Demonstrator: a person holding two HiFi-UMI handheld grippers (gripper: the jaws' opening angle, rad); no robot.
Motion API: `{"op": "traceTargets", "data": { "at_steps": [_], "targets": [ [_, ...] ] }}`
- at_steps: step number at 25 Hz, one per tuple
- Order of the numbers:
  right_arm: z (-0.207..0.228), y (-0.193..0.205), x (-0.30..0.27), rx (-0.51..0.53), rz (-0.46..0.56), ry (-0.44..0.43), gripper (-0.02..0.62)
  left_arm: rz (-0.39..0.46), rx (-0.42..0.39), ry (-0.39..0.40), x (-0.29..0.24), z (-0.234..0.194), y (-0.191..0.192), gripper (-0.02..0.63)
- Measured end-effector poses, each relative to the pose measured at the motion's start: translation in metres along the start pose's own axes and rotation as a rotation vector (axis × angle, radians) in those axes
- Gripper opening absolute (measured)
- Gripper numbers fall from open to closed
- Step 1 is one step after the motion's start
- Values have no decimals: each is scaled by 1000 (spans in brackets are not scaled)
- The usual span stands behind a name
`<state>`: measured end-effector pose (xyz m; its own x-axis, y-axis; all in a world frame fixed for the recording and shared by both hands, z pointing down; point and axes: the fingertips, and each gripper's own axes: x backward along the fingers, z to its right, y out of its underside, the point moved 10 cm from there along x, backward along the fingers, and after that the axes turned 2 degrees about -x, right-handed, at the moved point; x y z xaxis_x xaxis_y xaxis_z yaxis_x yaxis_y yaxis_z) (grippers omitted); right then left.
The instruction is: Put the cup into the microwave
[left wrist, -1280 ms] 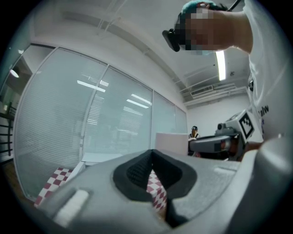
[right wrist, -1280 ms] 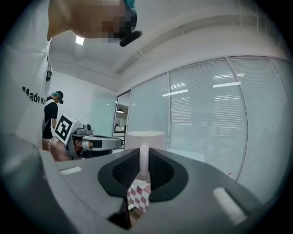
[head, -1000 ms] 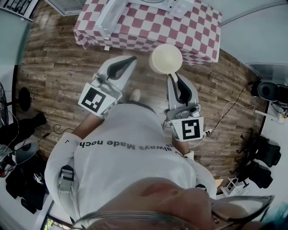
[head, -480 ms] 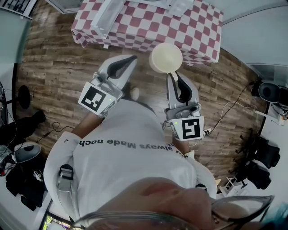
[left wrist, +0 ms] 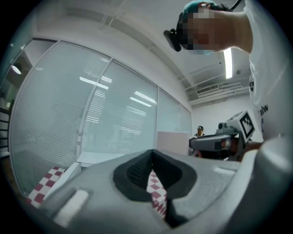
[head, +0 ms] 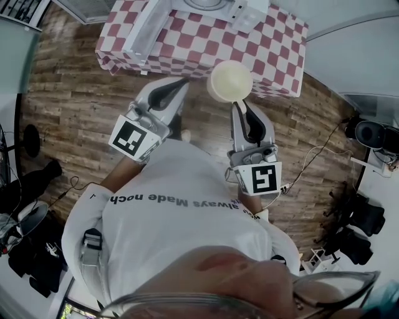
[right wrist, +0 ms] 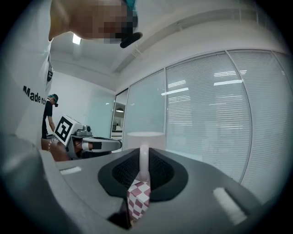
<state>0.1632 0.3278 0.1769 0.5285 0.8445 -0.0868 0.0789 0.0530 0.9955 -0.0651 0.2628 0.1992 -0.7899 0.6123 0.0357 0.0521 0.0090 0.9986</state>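
Note:
A cream cup (head: pixel 230 81) hangs over the wooden floor just short of the table, with my right gripper (head: pixel 239 103) shut on its handle. In the right gripper view the handle (right wrist: pixel 143 161) stands upright between the pads, the cup body (right wrist: pixel 145 139) beyond it. My left gripper (head: pixel 180 83) is held level beside it, shut with nothing in it; the left gripper view shows its pads (left wrist: pixel 137 171) meeting. The white microwave (head: pixel 215 5) sits on the red-checked table (head: pixel 262 50) at the top edge, a long white panel (head: pixel 144 28) angled out from it.
Wood floor (head: pixel 75 106) lies between me and the table. Black bags and cables (head: pixel 31 180) lie at the left, chairs and gear (head: pixel 365 212) at the right. Glass partition walls (right wrist: pixel 215 119) surround the room. Another person (right wrist: pixel 49 114) stands in the background.
The table and microwave have slid lower in the head view, nearer to the grippers. Both grippers keep the same pose, and the cup stays held.

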Motion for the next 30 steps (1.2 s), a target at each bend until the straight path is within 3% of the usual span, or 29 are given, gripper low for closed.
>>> {"op": "traceTargets", "data": {
  "at_steps": [20,30],
  "targets": [
    [64,-26,-210,12,9,-2,38,33,-1,8,-88,-201,-11,5],
    [77,-22,-272,8,-9,6,38,27,9,18,-110,-264,-4,5]
  ]
}}
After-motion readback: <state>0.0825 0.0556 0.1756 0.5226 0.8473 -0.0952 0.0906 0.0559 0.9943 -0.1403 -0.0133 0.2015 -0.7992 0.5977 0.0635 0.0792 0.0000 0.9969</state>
